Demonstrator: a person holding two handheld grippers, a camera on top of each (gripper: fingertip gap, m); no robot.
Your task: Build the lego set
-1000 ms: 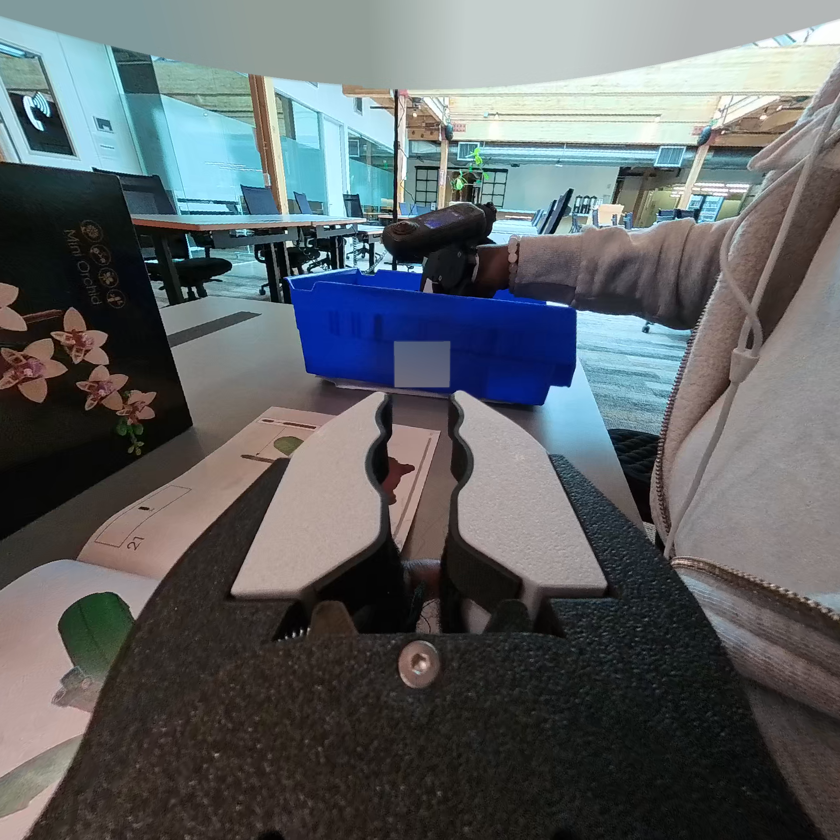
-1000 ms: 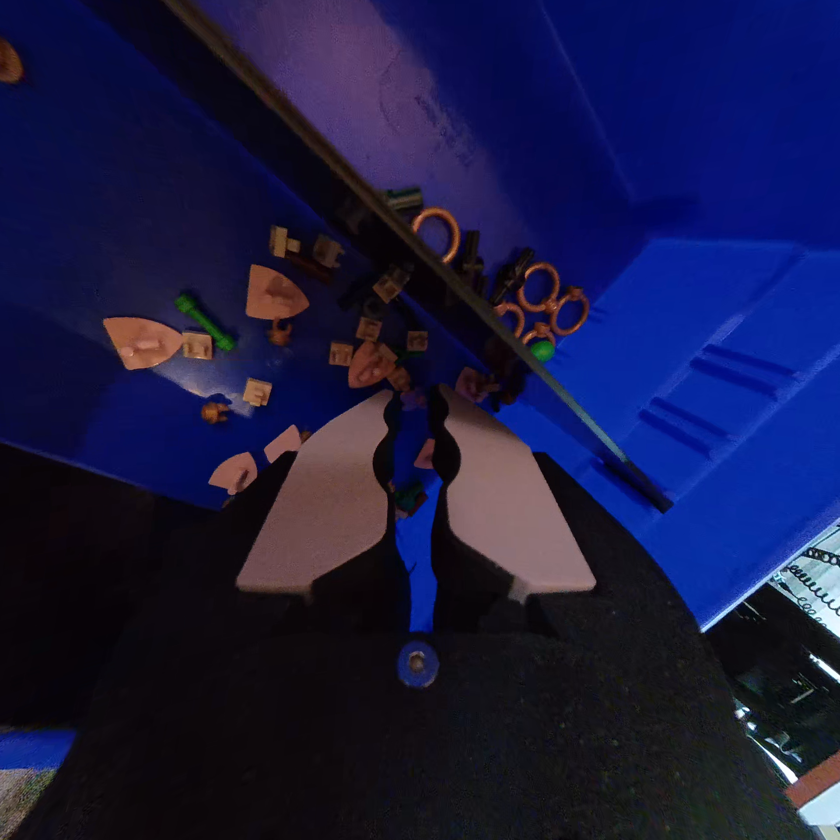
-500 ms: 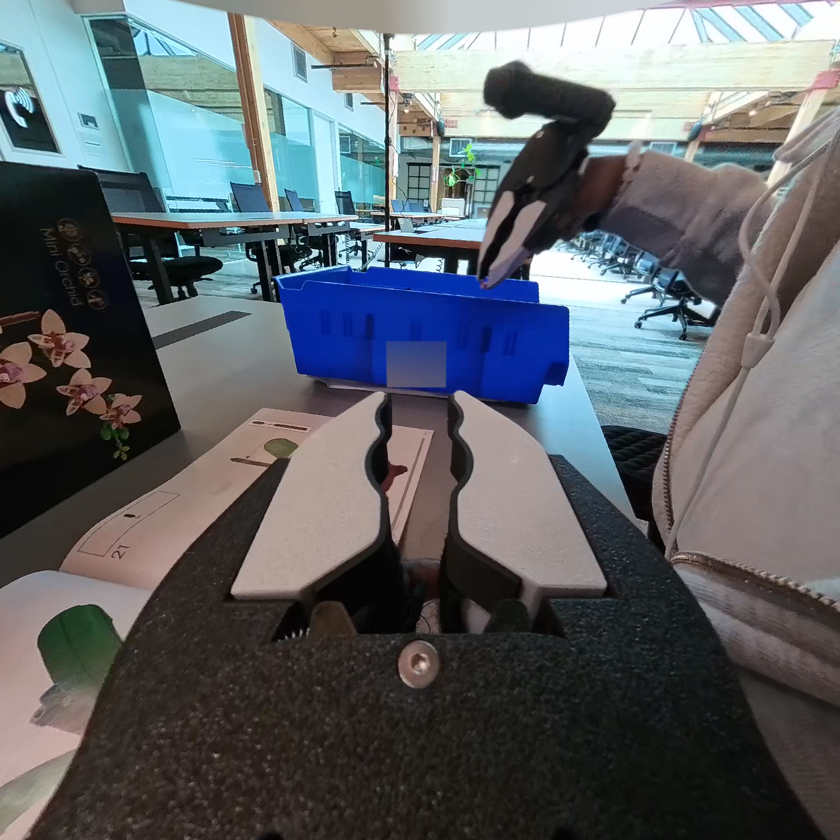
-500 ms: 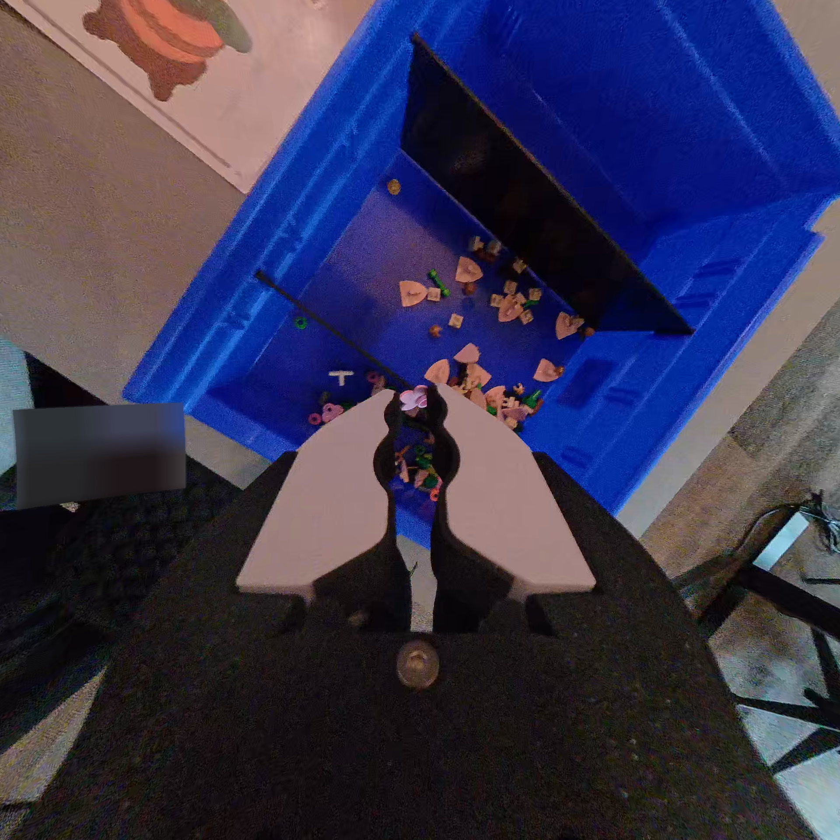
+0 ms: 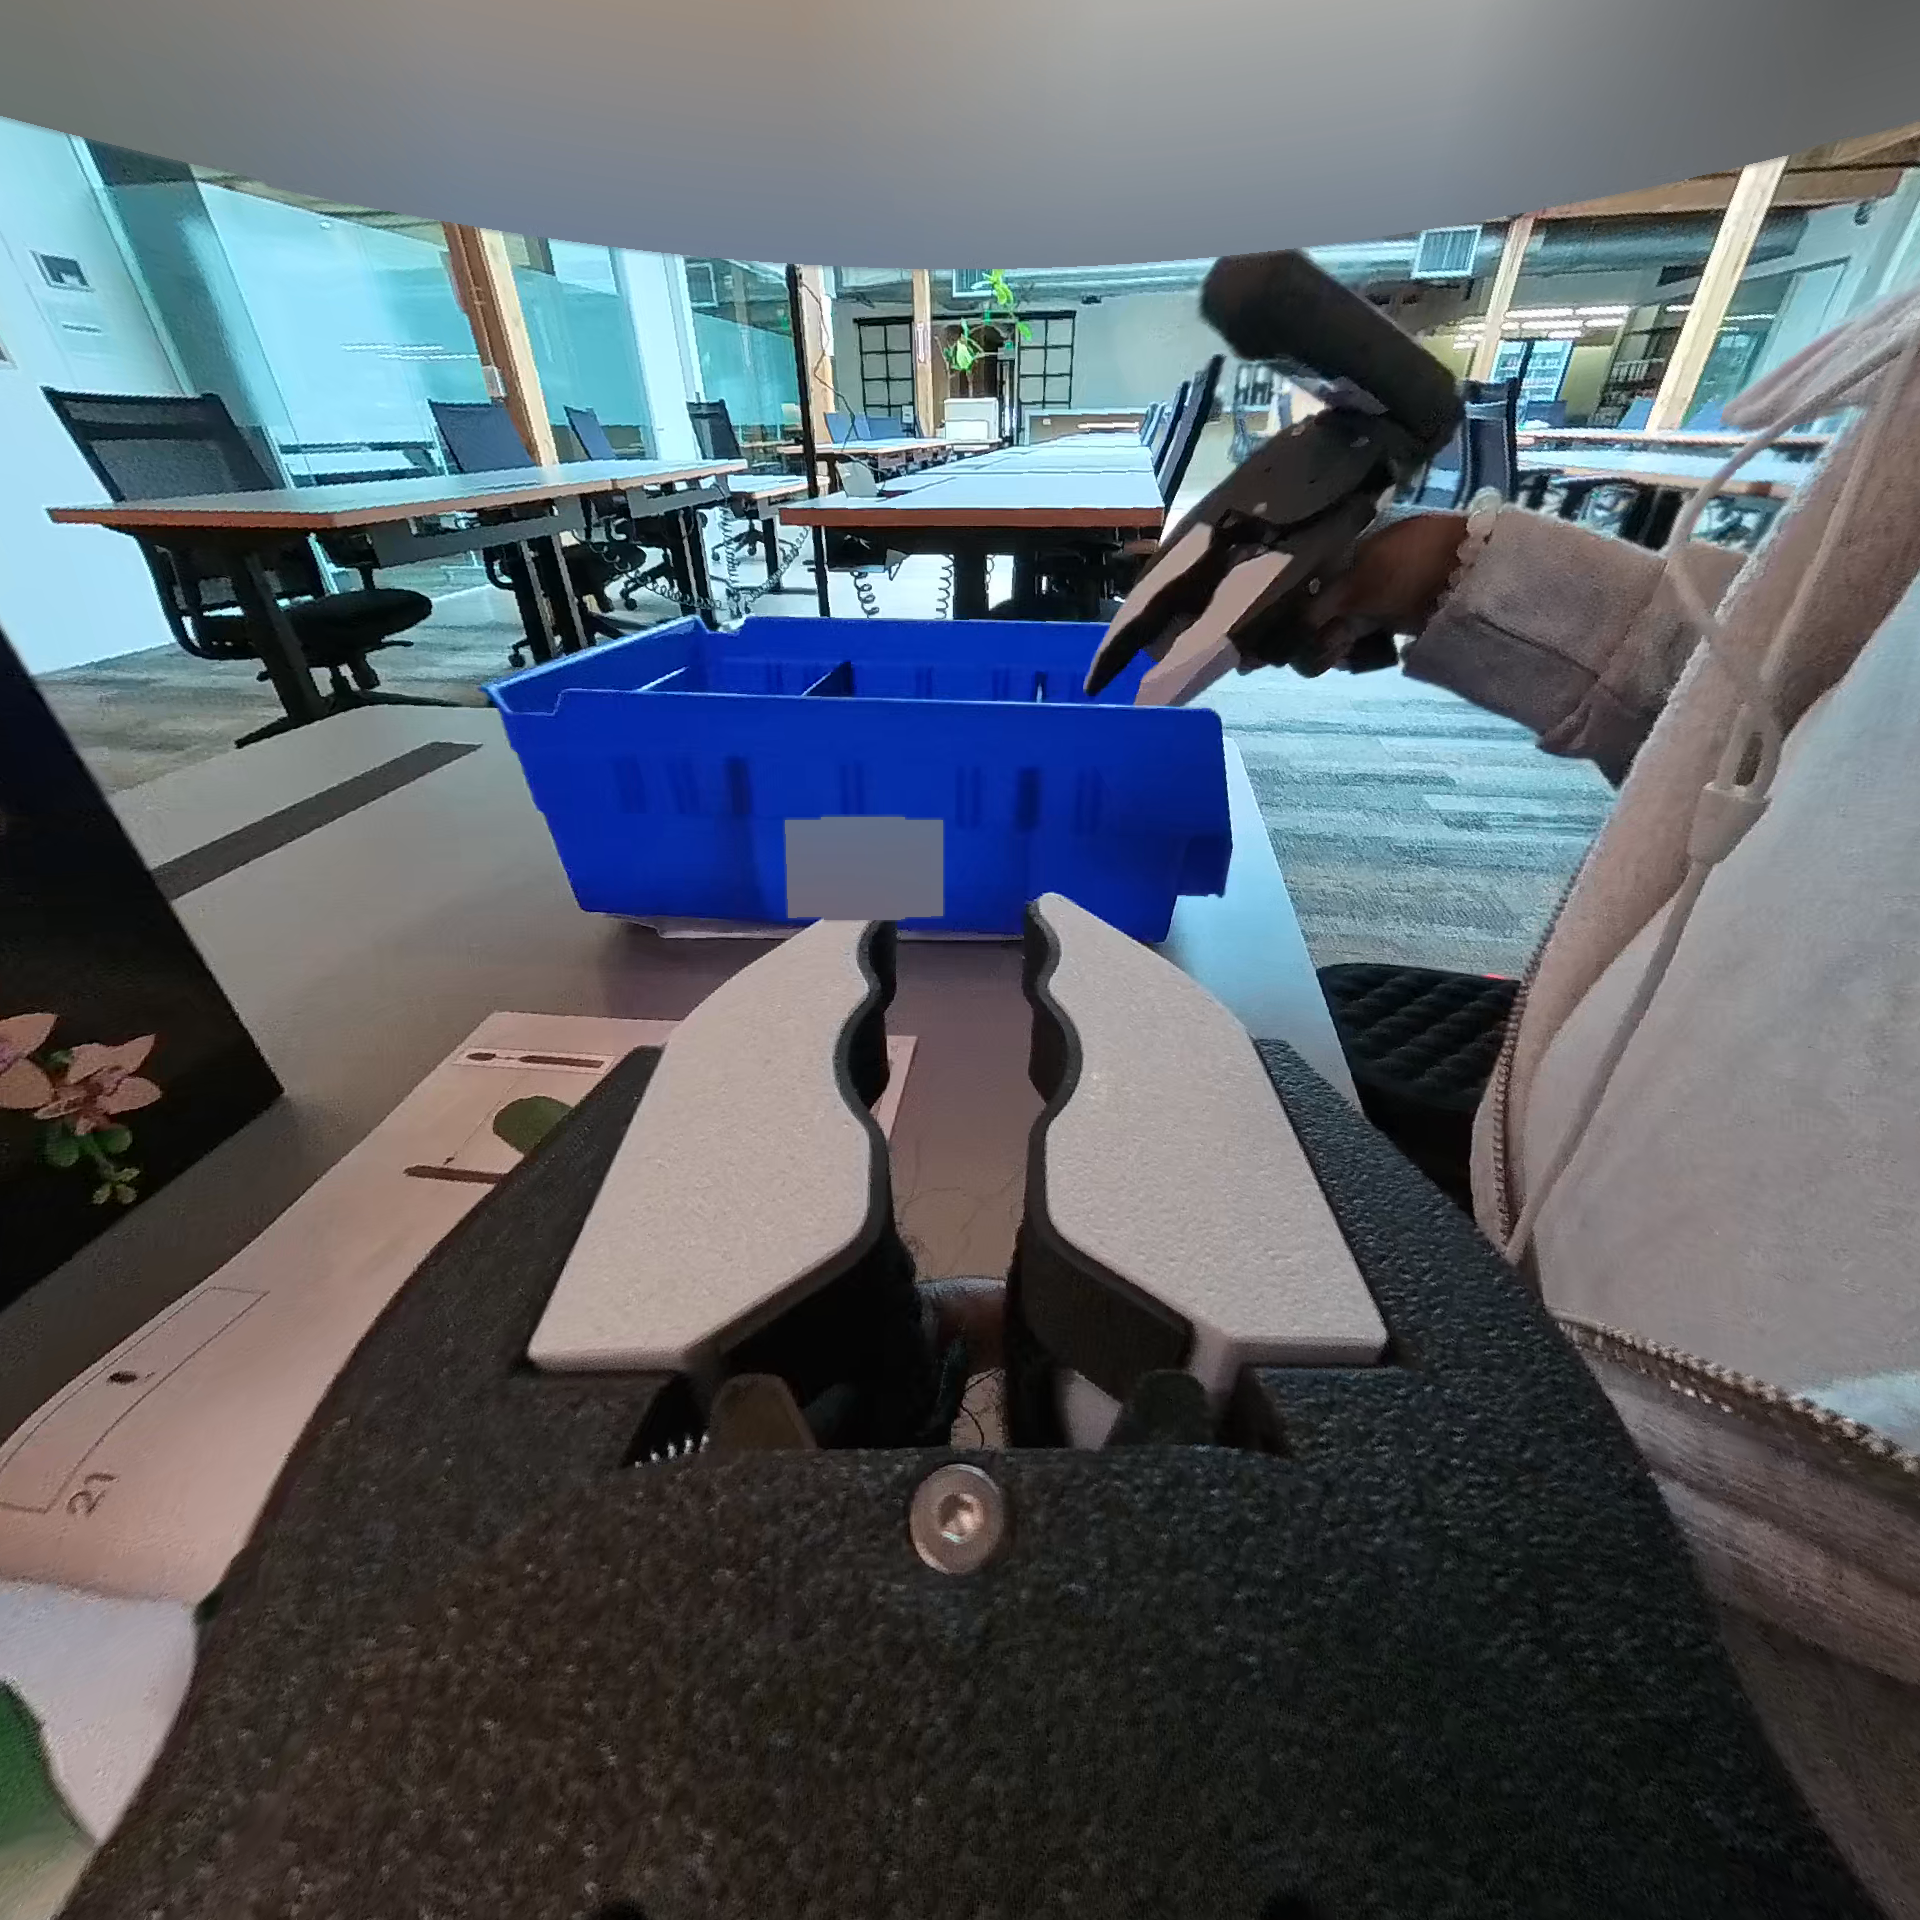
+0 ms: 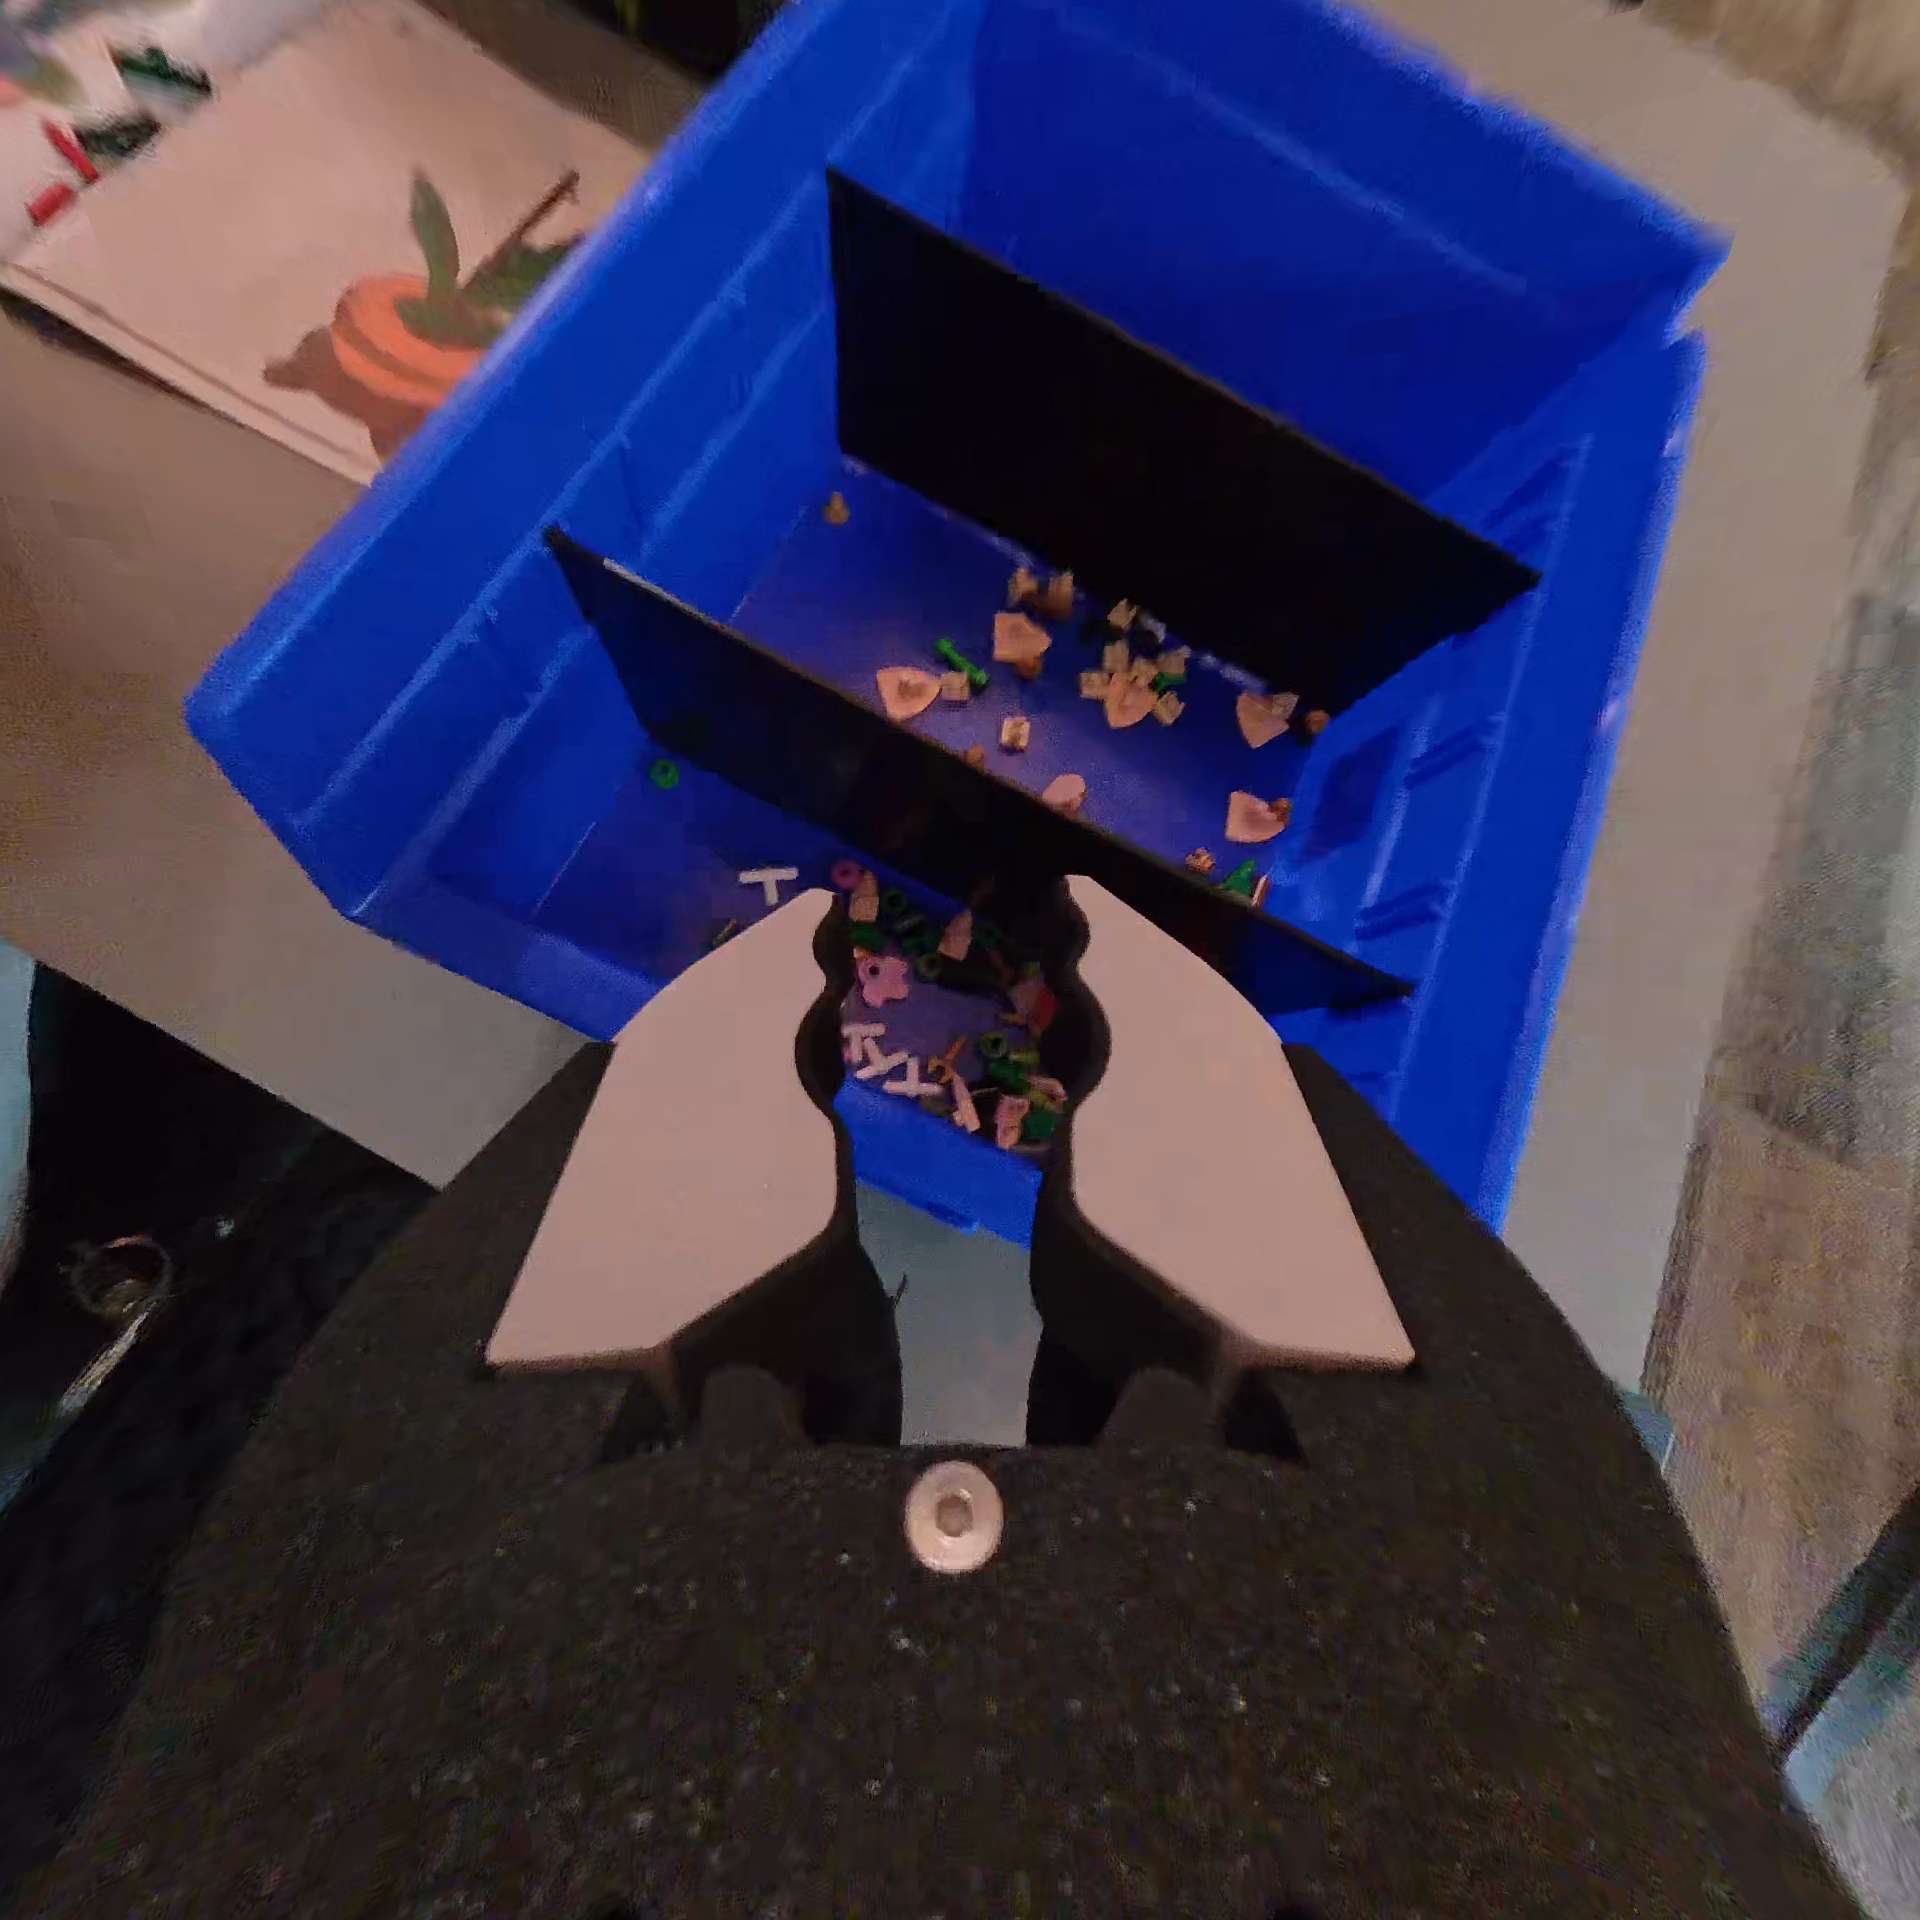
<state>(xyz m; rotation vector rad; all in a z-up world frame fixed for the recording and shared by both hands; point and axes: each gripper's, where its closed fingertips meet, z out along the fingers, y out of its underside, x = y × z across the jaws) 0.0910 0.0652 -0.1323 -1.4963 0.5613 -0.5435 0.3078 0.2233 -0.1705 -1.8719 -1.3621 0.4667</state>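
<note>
A blue bin (image 6: 520, 623) with two black dividers stands on the grey table; it also shows in the left wrist view (image 5: 862, 769). Its middle compartment holds several tan petal pieces (image 6: 1039, 686). The near compartment holds small green, white and pink pieces. My right gripper (image 6: 945, 899) is open above the near compartment, and a pink flower piece (image 6: 883, 977) shows in the gap, free of both fingers. In the left wrist view the right gripper (image 5: 1153, 665) points down at the bin's right rim. My left gripper (image 5: 951, 925) is open and empty, low over the instruction booklet (image 5: 312, 1247).
A black set box (image 5: 83, 1039) with printed flowers stands at the left. The booklet (image 6: 312, 260) lies open beside the bin. The person's sleeve and jacket (image 5: 1714, 935) fill the right side. The table's right edge runs just past the bin. Across from one pair of fingers to the other is roughly 30 centimetres.
My right gripper rose out of the bin and now hangs over the near compartment. Its jaws opened wider, and the pink piece once pinched at the tips is free. The left gripper barely moved.
</note>
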